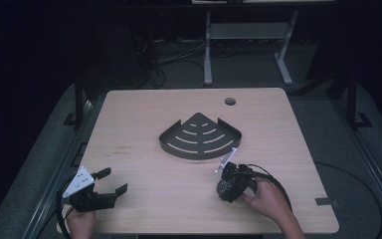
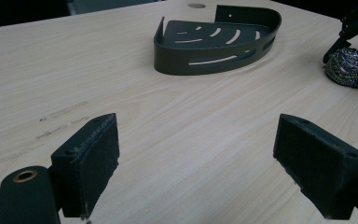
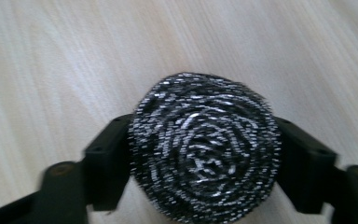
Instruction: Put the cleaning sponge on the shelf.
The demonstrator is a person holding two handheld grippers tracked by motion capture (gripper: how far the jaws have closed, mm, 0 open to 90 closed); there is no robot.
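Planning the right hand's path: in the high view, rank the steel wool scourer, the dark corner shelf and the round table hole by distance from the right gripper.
1. Steel wool scourer, between its jaws.
2. Dark metal corner shelf, table centre, just beyond.
3. Round table hole, near the far edge.

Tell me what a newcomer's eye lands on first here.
First the steel wool scourer, a shiny coiled ball squeezed between the black fingers of the right gripper at the table's near right. Then the dark quarter-round slotted corner shelf, lying flat in the middle of the pale wooden table, apart from both grippers. The left gripper sits at the near left, its fingers spread wide with nothing between them.
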